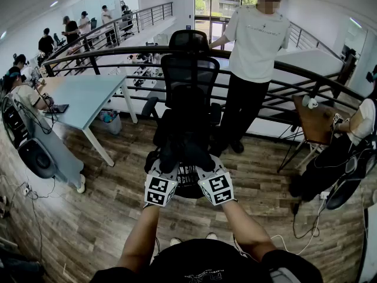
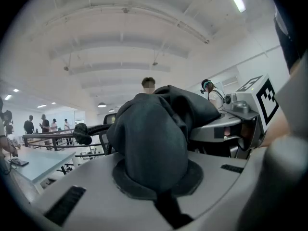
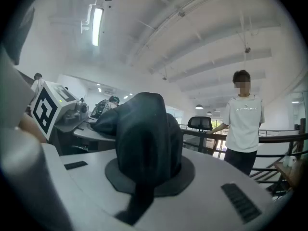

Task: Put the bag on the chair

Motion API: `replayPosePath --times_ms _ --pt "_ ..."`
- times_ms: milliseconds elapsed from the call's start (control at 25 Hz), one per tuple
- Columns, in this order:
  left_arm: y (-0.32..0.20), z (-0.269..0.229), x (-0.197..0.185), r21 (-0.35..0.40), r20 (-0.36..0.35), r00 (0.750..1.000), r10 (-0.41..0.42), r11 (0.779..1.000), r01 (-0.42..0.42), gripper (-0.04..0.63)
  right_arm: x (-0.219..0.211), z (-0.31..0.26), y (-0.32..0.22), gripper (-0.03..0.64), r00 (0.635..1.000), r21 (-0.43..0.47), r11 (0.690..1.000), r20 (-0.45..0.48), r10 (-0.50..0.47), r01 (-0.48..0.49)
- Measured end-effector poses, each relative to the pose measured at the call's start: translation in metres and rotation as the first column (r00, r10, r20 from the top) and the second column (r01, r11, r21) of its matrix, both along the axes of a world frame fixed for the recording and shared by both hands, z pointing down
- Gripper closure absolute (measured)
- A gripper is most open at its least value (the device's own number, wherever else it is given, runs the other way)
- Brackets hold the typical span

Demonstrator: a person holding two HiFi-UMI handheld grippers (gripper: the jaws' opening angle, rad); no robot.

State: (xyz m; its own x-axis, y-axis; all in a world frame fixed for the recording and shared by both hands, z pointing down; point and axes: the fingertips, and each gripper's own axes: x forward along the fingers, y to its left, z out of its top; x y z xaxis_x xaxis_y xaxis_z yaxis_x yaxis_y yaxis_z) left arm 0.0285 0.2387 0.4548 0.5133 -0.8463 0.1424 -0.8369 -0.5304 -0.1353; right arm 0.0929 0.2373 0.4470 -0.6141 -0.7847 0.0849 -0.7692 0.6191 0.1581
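Note:
A black office chair (image 1: 189, 78) with a mesh back and headrest faces me. In front of its backrest, over the seat, is the black fabric bag (image 1: 184, 139), gripped from both sides. My left gripper (image 1: 167, 161) is shut on the bag's cloth (image 2: 149, 143), which bulges out of its closed jaws. The right gripper (image 1: 204, 161) is likewise shut on a fold of the bag (image 3: 144, 143). The two grippers sit close together, marker cubes side by side. Whether the bag rests on the seat I cannot tell.
A person in a white T-shirt (image 1: 254, 46) stands right behind the chair, at the dark railing (image 1: 112, 55). A pale blue desk (image 1: 82, 96) stands left, a small wooden table (image 1: 315, 122) right. Seated people and floor cables lie at both sides.

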Motion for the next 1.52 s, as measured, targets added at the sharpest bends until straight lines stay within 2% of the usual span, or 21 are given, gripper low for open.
replayPosePath --times_ms 480,680,1160,1520 --pt "-0.007 -0.002 -0.005 0.021 0.022 1.000 0.012 1.000 -0.012 0.568 -0.004 -0.001 -0.005 0.584 1.000 0.019 1.000 0.006 0.003 -0.003" --pt "-0.009 -0.006 -0.010 0.031 0.025 1.000 0.013 0.999 -0.013 0.568 -0.008 -0.004 -0.006 0.583 0.999 0.025 1.000 0.043 -0.007 0.006" --pt "-0.026 -0.008 -0.041 0.054 0.020 0.998 0.067 0.996 -0.068 0.568 -0.040 -0.008 -0.016 0.583 0.999 0.042 0.998 0.028 0.038 -0.039" --pt "-0.043 -0.003 -0.061 0.018 0.019 0.994 0.112 0.994 -0.112 0.568 -0.061 -0.001 -0.032 0.583 0.997 0.025 0.997 0.026 0.066 -0.067"
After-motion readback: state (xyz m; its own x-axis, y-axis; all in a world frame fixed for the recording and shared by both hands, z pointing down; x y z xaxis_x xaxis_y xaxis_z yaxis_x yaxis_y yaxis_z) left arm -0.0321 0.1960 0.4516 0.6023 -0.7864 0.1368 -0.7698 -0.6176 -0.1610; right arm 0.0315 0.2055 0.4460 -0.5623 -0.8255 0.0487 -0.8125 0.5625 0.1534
